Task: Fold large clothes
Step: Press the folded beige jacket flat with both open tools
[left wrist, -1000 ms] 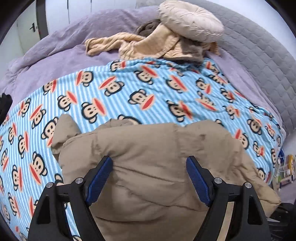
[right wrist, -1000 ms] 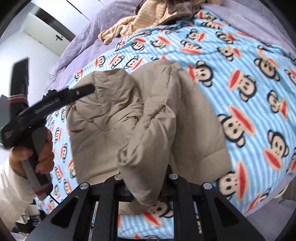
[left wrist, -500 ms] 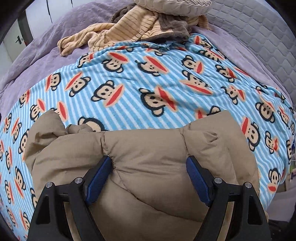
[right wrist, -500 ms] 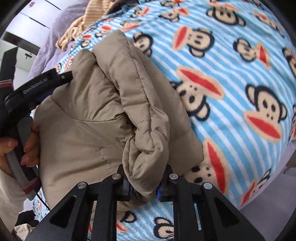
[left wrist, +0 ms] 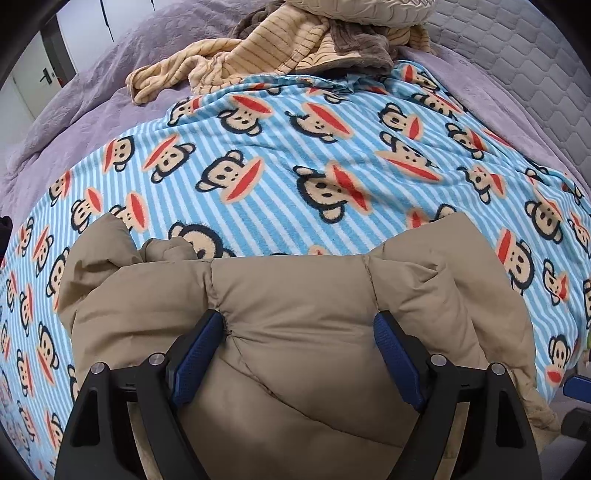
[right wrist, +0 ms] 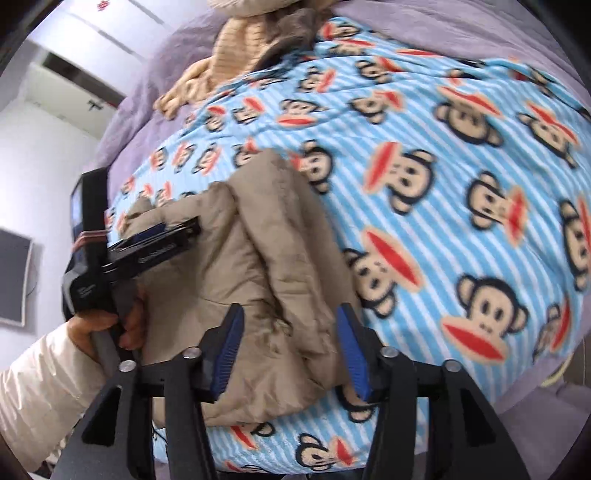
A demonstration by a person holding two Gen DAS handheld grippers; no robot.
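Observation:
A tan puffer jacket [left wrist: 295, 325] lies bunched and folded over on the blue striped monkey-print blanket [left wrist: 295, 177] near the bed's front edge. My left gripper [left wrist: 299, 343] is open, its blue pads spread wide over the jacket's top fold. In the right wrist view the jacket [right wrist: 266, 266] lies below my right gripper [right wrist: 291, 339], which is open with its pads apart above the jacket's near corner. The left gripper [right wrist: 162, 240] shows there too, held in a hand [right wrist: 107, 325] with a white sleeve, resting on the jacket's left side.
A striped beige blanket [left wrist: 266, 55] and a round cushion [left wrist: 362, 11] are piled at the far end of the purple bedspread [left wrist: 74, 110]. A grey quilted headboard [left wrist: 517, 55] rises on the right. A dark screen [right wrist: 14, 273] hangs on the white wall at left.
My right gripper has opened and let go of the jacket fold, which now rests on the blanket. The left gripper stayed open and moved a little forward over the jacket.

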